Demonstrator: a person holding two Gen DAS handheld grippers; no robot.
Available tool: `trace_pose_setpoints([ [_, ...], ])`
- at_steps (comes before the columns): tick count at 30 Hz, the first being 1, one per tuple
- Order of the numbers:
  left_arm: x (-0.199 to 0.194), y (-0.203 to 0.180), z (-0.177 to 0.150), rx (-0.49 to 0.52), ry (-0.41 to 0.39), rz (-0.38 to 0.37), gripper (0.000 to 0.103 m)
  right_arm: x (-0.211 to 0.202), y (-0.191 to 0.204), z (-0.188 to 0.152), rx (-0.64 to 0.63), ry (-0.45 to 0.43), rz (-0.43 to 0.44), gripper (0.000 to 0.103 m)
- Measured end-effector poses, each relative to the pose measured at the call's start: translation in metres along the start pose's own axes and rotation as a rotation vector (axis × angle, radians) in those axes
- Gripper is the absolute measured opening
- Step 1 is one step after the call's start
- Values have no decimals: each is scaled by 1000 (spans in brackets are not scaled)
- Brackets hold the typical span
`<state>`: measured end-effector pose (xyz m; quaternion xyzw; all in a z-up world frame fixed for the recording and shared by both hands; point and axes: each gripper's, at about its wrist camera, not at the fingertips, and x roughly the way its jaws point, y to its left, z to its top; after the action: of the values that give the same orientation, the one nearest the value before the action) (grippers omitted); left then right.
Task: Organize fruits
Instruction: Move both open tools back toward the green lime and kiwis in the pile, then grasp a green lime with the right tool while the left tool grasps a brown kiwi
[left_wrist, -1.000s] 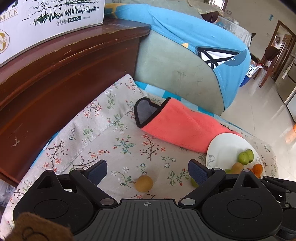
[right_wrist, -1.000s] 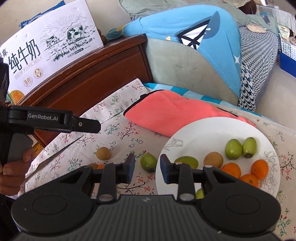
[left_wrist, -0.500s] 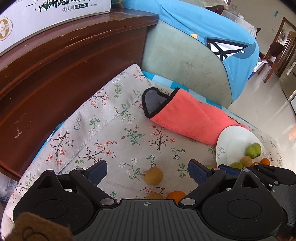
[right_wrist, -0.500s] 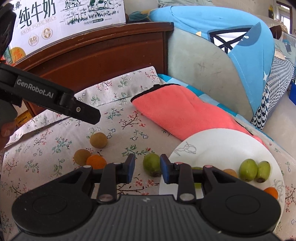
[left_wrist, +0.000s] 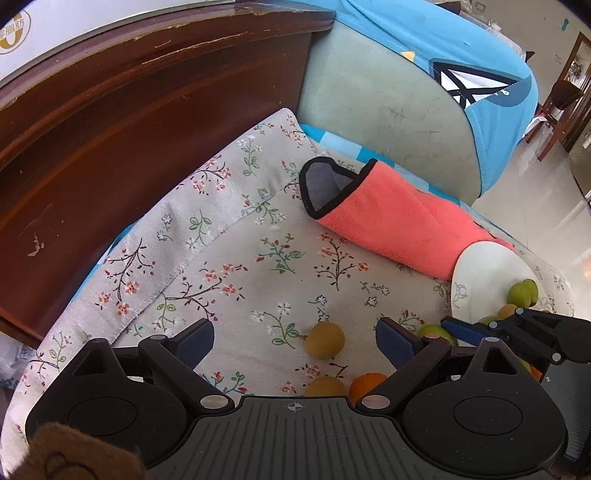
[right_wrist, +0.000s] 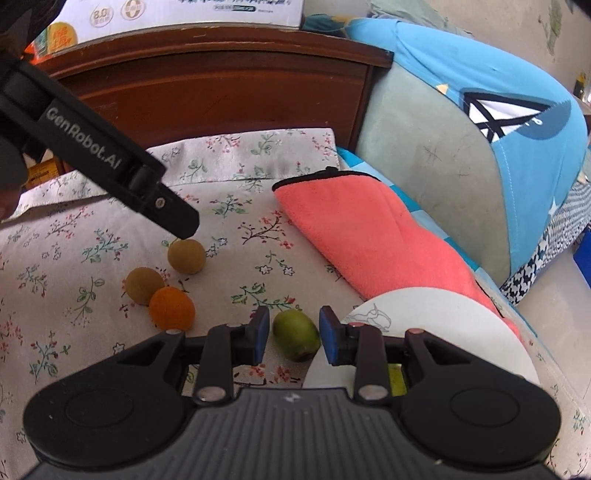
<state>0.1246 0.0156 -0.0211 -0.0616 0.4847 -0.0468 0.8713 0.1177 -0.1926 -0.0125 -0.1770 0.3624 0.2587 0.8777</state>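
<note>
Task state partway through sorting. Several fruits are already gathered on the white plate, which is seen just right of the right gripper; the count is not legible. Four fruits are left on the cloth: a green fruit, framed between the narrowly parted pads of the right gripper, which have just been closing a little, with gaps visible on both sides and no contact shown; and, to the left of that gripper, an orange fruit touching a brown fruit, with a second brown fruit just beyond them. The left gripper is held with jaws spread wide and empty, the second brown fruit lying ahead between its fingers. The surface is a floral cloth, soft and creased, on which round fruit is judged liable to roll. Beyond the grippers a folded pink towel, a dark wooden board, a milk carton box and a cushion in a blue cover are shown.
</note>
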Motion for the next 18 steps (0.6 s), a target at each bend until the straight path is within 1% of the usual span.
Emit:
trace_pose_setpoints([
  [2, 0, 3, 0, -12, 1, 2, 95, 2, 5, -2, -42, 22, -2, 26],
  [3, 0, 4, 0, -14, 1, 1, 95, 3, 7, -4, -59, 19, -9, 26],
  [7, 1, 3, -1, 0, -2, -2, 95, 3, 6, -3, -36, 19, -14, 26],
  [10, 5, 3, -1, 5, 3, -9, 95, 1, 2, -3, 6, 16, 0, 26],
  [12, 9, 3, -2, 1, 15, -19, 95, 0, 0, -2, 42, 18, 26, 26],
  [15, 14, 3, -4, 1, 19, -29, 95, -3, -6, -1, 121, 25, 63, 26],
  [18, 18, 1, -6, 3, 21, -48, 95, -6, -11, -1, 193, 29, 82, 26],
])
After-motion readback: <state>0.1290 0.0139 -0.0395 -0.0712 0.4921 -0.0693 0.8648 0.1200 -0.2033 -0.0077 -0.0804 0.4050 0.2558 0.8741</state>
